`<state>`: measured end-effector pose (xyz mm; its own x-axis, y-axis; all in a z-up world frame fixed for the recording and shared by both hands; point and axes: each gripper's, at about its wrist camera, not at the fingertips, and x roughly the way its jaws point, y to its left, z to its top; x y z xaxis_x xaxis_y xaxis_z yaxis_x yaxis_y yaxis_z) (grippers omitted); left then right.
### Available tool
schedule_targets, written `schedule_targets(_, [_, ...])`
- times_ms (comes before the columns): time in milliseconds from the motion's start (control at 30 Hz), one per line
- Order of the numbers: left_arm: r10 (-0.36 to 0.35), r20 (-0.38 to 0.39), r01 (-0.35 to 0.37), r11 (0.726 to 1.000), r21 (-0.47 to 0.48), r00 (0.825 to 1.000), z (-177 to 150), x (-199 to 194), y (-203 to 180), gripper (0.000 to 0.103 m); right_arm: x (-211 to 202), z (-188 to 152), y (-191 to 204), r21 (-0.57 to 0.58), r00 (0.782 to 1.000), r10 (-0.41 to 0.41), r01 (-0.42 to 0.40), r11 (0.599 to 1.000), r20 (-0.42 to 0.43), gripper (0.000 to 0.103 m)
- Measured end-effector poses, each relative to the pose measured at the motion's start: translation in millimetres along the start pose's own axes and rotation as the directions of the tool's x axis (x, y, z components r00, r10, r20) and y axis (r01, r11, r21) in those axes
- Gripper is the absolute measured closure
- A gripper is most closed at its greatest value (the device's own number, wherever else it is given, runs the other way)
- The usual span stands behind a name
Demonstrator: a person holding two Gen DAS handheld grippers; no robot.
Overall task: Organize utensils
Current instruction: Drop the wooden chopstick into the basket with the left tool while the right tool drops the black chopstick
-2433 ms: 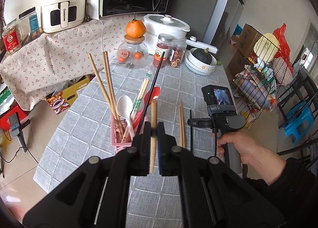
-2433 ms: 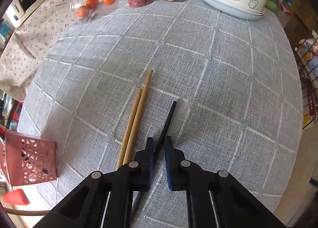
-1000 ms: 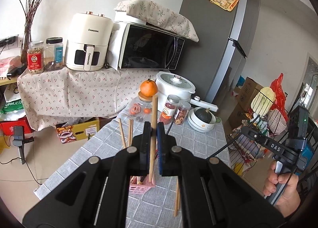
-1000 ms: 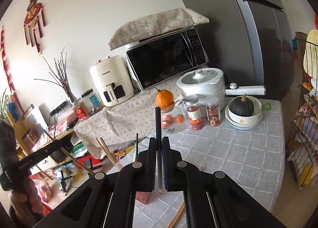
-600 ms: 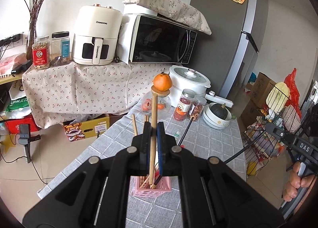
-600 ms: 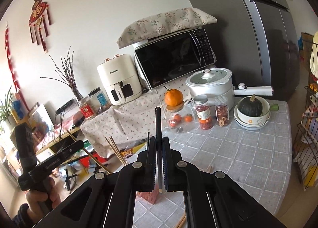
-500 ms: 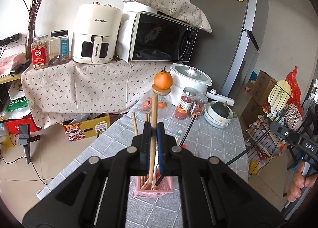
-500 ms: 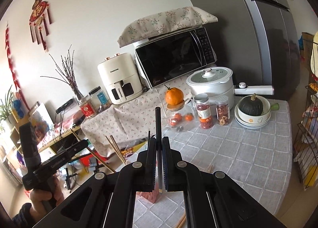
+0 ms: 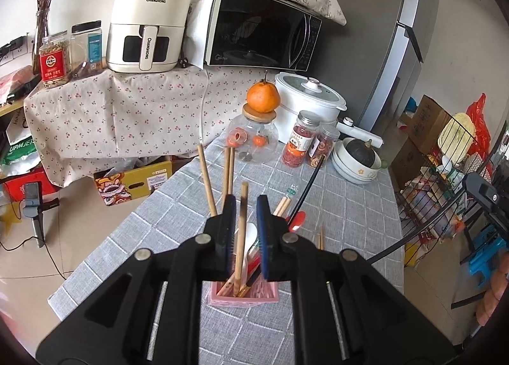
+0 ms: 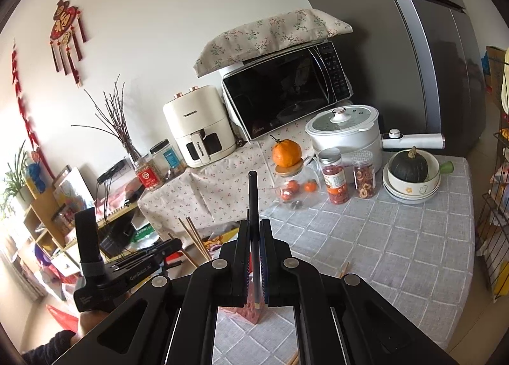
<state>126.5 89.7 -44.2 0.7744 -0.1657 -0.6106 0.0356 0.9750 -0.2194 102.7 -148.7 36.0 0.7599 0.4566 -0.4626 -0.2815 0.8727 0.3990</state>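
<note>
A pink utensil holder (image 9: 243,296) stands on the grey checked tablecloth (image 9: 343,206), holding wooden chopsticks, a white spoon (image 9: 251,234) and a red spoon (image 9: 297,218). My left gripper (image 9: 244,222) is open just above it; a wooden chopstick (image 9: 240,237) stands loose between its pads, its lower end in the holder. My right gripper (image 10: 254,244) is shut on a black chopstick (image 10: 253,203), held upright above the holder (image 10: 251,312). A pair of wooden chopsticks (image 9: 319,237) lies on the cloth to the right.
Jars (image 9: 300,139), a glass jar topped by an orange (image 9: 263,98), a white cooker (image 9: 310,99) and stacked bowls with a squash (image 9: 358,158) crowd the table's far end. A wire rack (image 9: 445,155) stands right. The other hand's gripper (image 10: 127,266) shows left.
My left gripper has opened and let go of the wooden chopstick, which has dropped lower into the pink holder. The right gripper still holds the black chopstick upright, nearly unmoved.
</note>
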Motion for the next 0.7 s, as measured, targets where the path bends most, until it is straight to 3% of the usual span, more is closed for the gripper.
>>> schedule_targets(67, [0.003,-0.002,-0.003,1.000,-0.010,1.000,0.8,-3.6,0.7,0.072,-1.2,0.9,1.3,0.008,1.000,0.013,-0.013,1.000,0.004,0.097])
schedule_targets(333, [0.013,-0.013,-0.013,1.000,-0.023,1.000,2.5,-20.0,8.9,0.054,2.3,6.6,12.2,0.012,0.998,0.063,-0.064,0.998,0.018,0.097])
schedule_targets(567, [0.066,-0.110,-0.064,0.998,0.023,0.992,-10.5,-9.8,21.8,0.049,32.0,0.8,27.7,0.003,0.997,0.077,-0.077,0.997,-0.015,0.097])
schedule_targets(700, [0.081,-0.146,-0.079,0.997,0.024,0.986,-14.2,-7.4,30.8,0.048,58.7,-8.2,33.7,-0.013,0.997,0.046,-0.047,0.999,-0.065,0.097])
